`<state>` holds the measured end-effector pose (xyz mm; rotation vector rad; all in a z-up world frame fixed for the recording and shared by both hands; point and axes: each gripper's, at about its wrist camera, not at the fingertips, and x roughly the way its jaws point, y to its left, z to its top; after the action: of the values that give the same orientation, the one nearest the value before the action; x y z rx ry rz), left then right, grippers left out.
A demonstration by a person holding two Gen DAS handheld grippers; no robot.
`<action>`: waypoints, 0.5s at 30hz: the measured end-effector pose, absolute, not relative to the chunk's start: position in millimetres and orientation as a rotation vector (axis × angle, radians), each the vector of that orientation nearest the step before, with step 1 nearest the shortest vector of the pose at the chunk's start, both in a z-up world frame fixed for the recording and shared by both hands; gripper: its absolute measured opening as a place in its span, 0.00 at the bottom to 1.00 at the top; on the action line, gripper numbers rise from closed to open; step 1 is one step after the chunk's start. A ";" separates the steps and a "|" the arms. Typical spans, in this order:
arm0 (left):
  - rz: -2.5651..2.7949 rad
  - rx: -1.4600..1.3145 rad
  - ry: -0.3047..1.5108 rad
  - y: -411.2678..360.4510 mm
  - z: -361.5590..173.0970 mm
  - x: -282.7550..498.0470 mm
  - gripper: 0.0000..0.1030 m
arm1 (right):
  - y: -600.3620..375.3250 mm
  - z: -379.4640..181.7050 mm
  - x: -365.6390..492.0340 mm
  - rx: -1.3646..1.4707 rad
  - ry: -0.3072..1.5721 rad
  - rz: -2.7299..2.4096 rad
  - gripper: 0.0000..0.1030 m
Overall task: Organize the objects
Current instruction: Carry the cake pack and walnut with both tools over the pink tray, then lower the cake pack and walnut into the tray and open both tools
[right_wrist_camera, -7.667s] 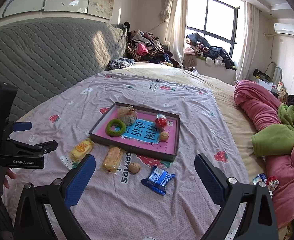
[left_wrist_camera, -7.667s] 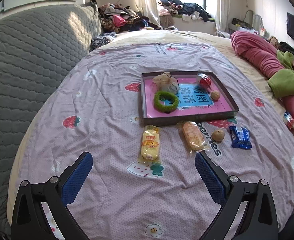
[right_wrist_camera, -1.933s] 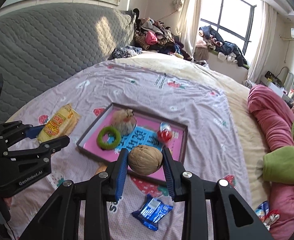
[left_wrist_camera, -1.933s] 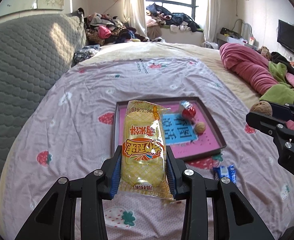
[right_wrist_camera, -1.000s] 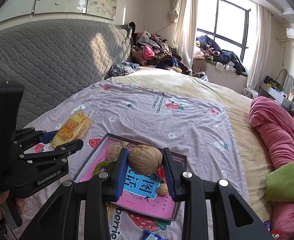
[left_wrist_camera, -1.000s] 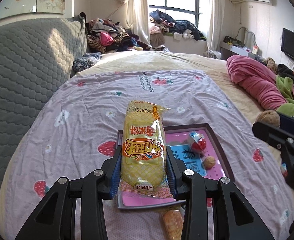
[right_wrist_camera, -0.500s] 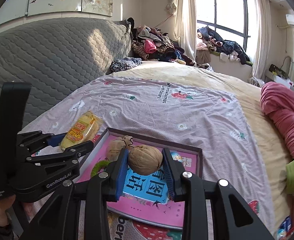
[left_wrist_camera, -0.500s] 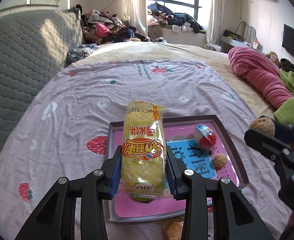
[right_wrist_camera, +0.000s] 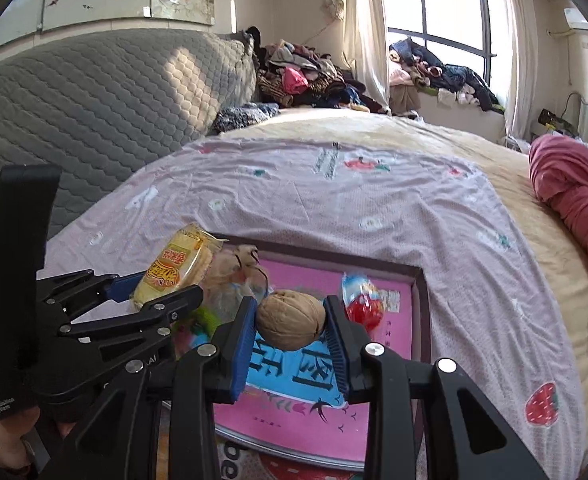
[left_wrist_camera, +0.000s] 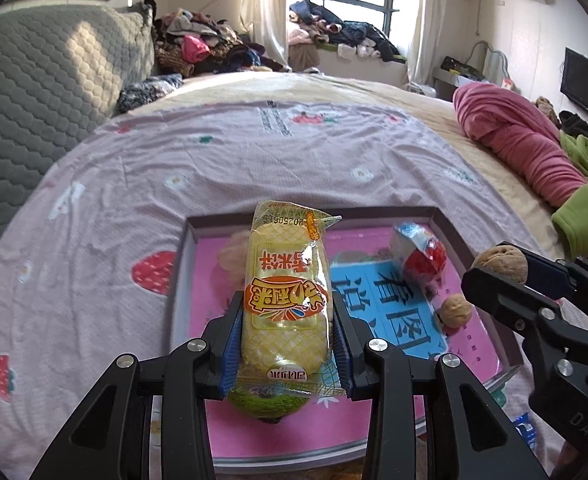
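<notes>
The yellow snack packet (left_wrist_camera: pixel 287 300) is clamped upright between the blue pads of the left gripper (left_wrist_camera: pixel 288 344), jaws closed to the packet's width, above the near-left part of the pink-lined tray (left_wrist_camera: pixel 449 224). The right gripper (right_wrist_camera: pixel 290 332) is closed on a walnut (right_wrist_camera: pixel 290 319), held over the tray's blue label. In the tray lie a red-foil candy (left_wrist_camera: pixel 419 258), a second walnut (left_wrist_camera: pixel 455 310) and a green ring (left_wrist_camera: pixel 268 406), on the strawberry-print bedsheet (left_wrist_camera: pixel 114 216).
</notes>
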<state>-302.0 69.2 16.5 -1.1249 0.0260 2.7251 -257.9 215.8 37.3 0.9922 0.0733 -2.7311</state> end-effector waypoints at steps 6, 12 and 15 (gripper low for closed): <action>2.723 -1.109 0.044 70.9 3.8 -302.4 0.39 | 218.7 23.7 -263.0 1.010 0.089 -2.733 0.33; 2.765 -1.102 0.067 63.3 -1.5 -298.8 0.39 | 210.8 12.1 -266.6 1.047 0.126 -2.708 0.33; 2.747 -1.111 0.048 61.3 -6.7 -299.8 0.39 | 206.4 5.6 -269.6 1.078 0.147 -2.690 0.33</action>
<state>-299.8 61.3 -6.7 -1.1111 0.0481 2.7469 -269.6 206.4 5.6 1.0777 0.1471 -2.6898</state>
